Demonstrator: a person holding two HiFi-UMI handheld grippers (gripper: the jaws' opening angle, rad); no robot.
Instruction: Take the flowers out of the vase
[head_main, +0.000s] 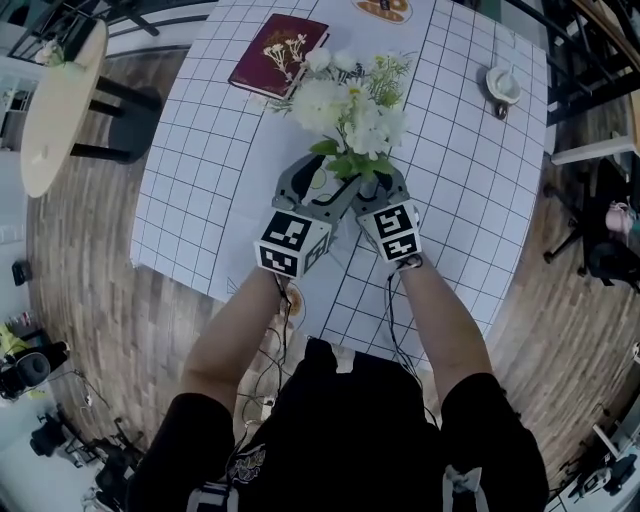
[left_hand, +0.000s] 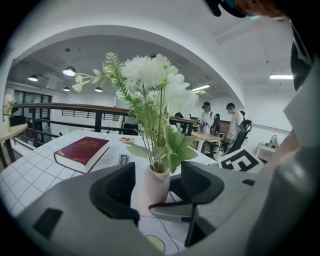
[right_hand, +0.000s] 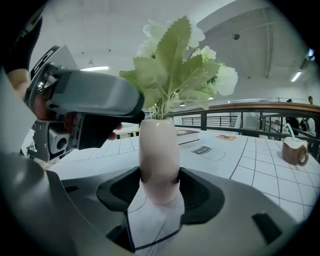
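A slim pale vase (right_hand: 159, 160) of white flowers (head_main: 350, 105) with green leaves stands on the grid-patterned tablecloth (head_main: 200, 190). My right gripper (right_hand: 159, 187) has the vase low between its jaws, with both dark pads against its sides. In the left gripper view the vase (left_hand: 150, 185) stands just beyond the wide-open jaws of my left gripper (left_hand: 156, 194), and neither pad touches it. The flowers (left_hand: 150, 85) rise above both grippers. In the head view my left gripper (head_main: 325, 182) and right gripper (head_main: 372, 183) meet under the leaves, which hide the vase.
A dark red book (head_main: 278, 55) lies at the far side of the table, and a cup with a straw (head_main: 502, 85) stands at the far right. A round side table (head_main: 60, 100) is off to the left. People (left_hand: 220, 120) stand far behind.
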